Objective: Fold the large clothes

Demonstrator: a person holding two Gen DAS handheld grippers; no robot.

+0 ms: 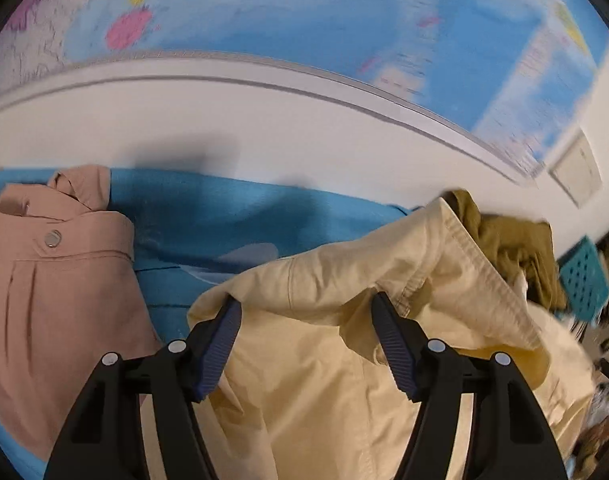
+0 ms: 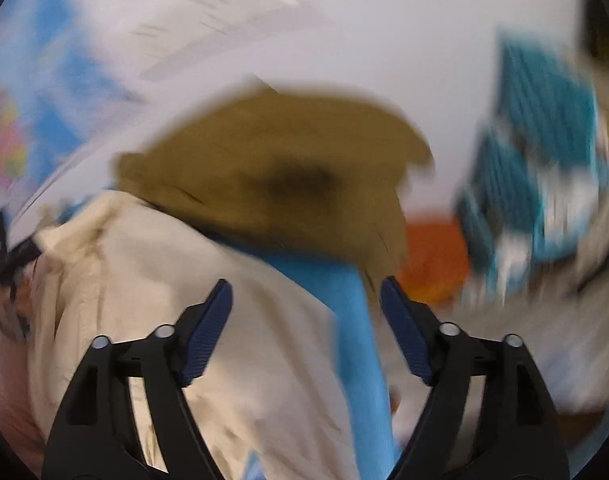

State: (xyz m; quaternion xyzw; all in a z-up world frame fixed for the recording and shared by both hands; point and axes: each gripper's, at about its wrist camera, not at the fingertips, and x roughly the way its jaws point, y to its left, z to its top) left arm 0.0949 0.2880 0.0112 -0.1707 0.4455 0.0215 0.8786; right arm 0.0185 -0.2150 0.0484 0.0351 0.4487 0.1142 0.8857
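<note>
A cream jacket (image 1: 344, 340) lies crumpled on a blue cloth (image 1: 208, 216). My left gripper (image 1: 306, 306) is open, its fingers straddling a raised fold of the cream jacket. An olive-brown garment (image 1: 508, 248) lies behind the jacket at the right. A folded pink garment (image 1: 44, 288) with a metal snap lies at the left. In the blurred right wrist view, my right gripper (image 2: 306, 294) is open and empty above the cream jacket (image 2: 176, 300), with the olive-brown garment (image 2: 272, 168) just beyond its fingertips.
A white wall with a world map (image 1: 304, 12) rises behind the blue cloth. A teal perforated basket (image 1: 584, 280) stands at the right, also in the right wrist view (image 2: 536, 168). An orange object (image 2: 432, 260) lies beside it.
</note>
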